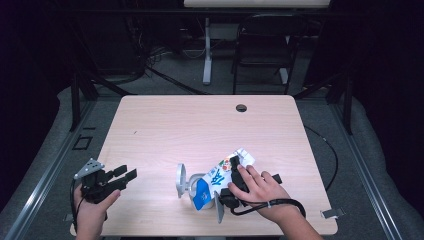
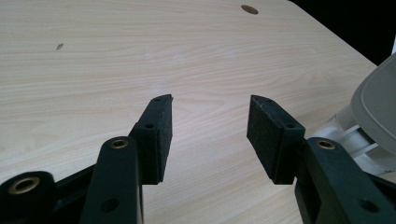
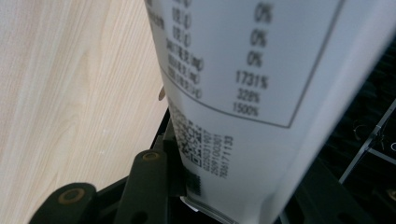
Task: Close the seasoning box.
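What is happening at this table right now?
A person works with a claw in each hand. The right claw is closed on a white and blue carton, held tilted over a small grey bin with its lid raised. The left claw is open with nothing between its jaws, off to the side above the wooden table.

The right hand covers most of the right gripper. Up close, the carton runs off the top edge, its print blurred, and it hides one jaw.
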### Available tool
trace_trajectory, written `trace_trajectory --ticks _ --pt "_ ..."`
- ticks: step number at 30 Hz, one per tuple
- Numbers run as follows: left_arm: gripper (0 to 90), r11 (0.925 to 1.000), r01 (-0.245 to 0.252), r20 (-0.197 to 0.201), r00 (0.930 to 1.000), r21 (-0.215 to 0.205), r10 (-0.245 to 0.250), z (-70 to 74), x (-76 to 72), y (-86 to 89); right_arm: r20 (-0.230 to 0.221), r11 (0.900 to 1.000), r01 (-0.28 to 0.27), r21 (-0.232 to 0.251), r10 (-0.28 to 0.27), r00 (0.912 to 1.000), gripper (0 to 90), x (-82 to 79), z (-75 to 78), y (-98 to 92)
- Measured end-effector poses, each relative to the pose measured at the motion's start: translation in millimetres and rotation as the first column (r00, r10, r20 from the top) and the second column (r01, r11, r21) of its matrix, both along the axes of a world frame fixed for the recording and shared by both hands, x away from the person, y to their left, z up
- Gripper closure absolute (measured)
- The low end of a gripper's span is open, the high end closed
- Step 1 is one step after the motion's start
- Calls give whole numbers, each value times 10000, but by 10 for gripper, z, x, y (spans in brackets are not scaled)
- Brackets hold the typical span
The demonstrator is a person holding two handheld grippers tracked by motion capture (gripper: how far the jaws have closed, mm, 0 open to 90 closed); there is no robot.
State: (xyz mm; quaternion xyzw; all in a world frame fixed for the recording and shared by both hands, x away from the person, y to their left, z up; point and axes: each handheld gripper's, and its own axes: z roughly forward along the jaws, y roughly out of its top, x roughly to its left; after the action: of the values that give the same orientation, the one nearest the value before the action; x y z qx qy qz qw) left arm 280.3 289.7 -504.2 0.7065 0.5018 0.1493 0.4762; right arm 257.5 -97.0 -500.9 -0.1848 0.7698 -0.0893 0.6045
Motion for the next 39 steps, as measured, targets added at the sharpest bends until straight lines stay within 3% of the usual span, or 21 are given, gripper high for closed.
trace_trajectory --ticks 39 --pt "509 10000 7 -46 10000 32 -7 -10 4 12 -185 9997 185 185 -182 9997 694 -2 15 -12"
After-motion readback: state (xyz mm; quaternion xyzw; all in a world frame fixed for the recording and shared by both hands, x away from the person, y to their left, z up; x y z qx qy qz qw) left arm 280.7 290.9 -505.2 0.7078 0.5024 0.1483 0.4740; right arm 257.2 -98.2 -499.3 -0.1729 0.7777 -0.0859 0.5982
